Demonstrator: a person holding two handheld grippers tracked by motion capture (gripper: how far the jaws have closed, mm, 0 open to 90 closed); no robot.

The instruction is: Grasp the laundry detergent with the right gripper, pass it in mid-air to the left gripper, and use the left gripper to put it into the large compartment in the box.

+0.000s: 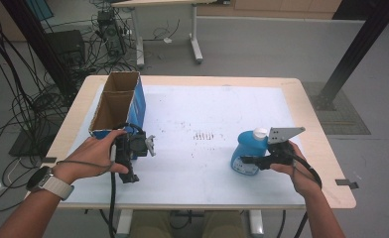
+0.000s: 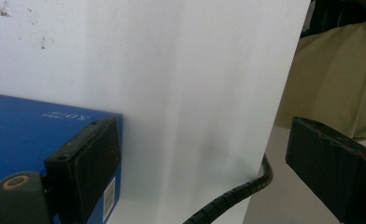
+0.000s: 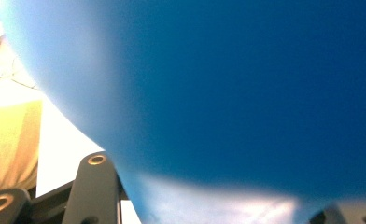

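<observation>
A blue cardboard box (image 1: 117, 104) with two open-topped compartments stands at the table's left side. My left gripper (image 1: 133, 153) is held just in front of the box's near corner. In the left gripper view its jaws stand wide apart and open, one jaw beside the blue box (image 2: 27, 130), with nothing between them. At the right, a blue bottle (image 1: 247, 148) with a white cap stands tilted on the white sheet, and my right gripper (image 1: 263, 159) is shut on its body. The blue bottle (image 3: 246, 93) looms very close in the right gripper view.
A white sheet (image 1: 207, 114) covers the wooden table (image 1: 326, 163). The left gripper's black ribbed cable (image 2: 232, 196) trails over the front edge. Floor cables (image 1: 14, 104) lie to the left, desk legs (image 1: 196, 44) behind, and a black post (image 1: 356, 49) at the right.
</observation>
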